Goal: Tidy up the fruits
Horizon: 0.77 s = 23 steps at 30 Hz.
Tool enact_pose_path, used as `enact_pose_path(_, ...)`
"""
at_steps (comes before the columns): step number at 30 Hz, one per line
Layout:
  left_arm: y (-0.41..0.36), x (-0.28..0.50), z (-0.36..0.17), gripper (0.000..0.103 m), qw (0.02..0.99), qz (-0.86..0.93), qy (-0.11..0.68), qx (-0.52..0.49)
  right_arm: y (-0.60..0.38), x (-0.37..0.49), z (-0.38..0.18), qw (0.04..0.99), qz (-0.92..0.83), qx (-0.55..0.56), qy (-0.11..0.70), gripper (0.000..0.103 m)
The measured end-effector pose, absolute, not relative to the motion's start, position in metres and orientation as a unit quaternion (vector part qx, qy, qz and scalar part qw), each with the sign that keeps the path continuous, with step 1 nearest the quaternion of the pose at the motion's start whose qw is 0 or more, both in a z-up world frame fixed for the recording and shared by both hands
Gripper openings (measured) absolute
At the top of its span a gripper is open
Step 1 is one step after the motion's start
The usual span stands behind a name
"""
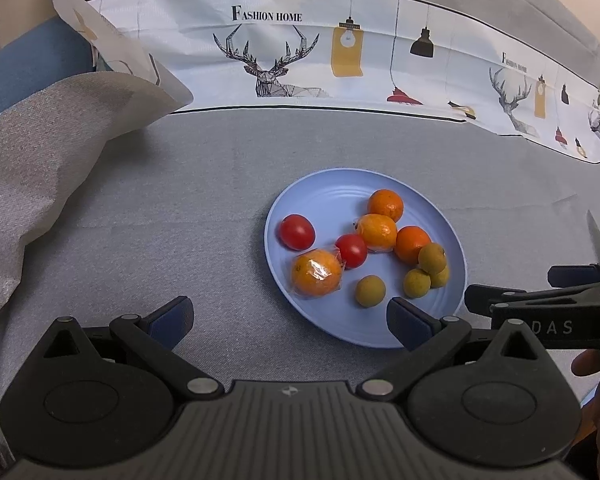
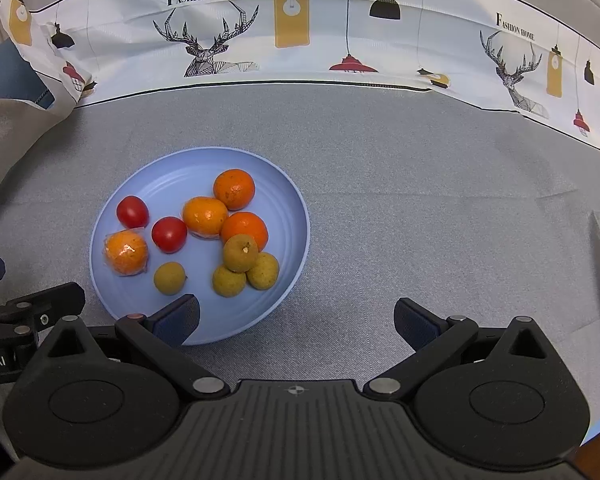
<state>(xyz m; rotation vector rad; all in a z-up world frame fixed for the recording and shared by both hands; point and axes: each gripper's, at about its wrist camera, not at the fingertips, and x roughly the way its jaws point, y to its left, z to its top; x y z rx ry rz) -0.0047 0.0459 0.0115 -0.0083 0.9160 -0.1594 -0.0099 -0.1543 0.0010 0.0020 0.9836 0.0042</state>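
A light blue plate (image 1: 300,196) (image 2: 288,200) lies on the grey cloth and holds several fruits. Two red tomatoes (image 1: 297,231) (image 2: 132,211) sit on its left, several oranges (image 1: 385,204) (image 2: 234,189) in the middle, one of them in clear wrap (image 1: 316,273) (image 2: 126,252). Several yellow-green fruits (image 1: 370,290) (image 2: 240,253) cluster at the near side. My left gripper (image 1: 290,318) is open with nothing between its fingers, its right fingertip over the plate's near rim. My right gripper (image 2: 298,318) is open too, its left fingertip over the plate's near edge.
A printed cloth with deer and lamps (image 1: 284,48) (image 2: 300,28) stands along the back. A folded grey cloth (image 1: 40,168) lies at the left. The right gripper's body (image 1: 540,304) shows at the right of the left wrist view, with a hand (image 1: 596,400) below it.
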Motion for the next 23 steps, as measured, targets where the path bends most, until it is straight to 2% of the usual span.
enact_pose_path(16, 0.049, -0.005, 0.012, 0.103, 0.895, -0.083, 0.438, -0.011, -0.156, -0.010, 0.009, 0.888, 0.002, 0.009, 0.459, 0.102)
enact_pose_path(23, 0.048, -0.007, 0.018, 0.103, 0.901, -0.090, 0.424, -0.014, -0.170, -0.008, 0.021, 0.903, -0.005, 0.045, 0.426, 0.102)
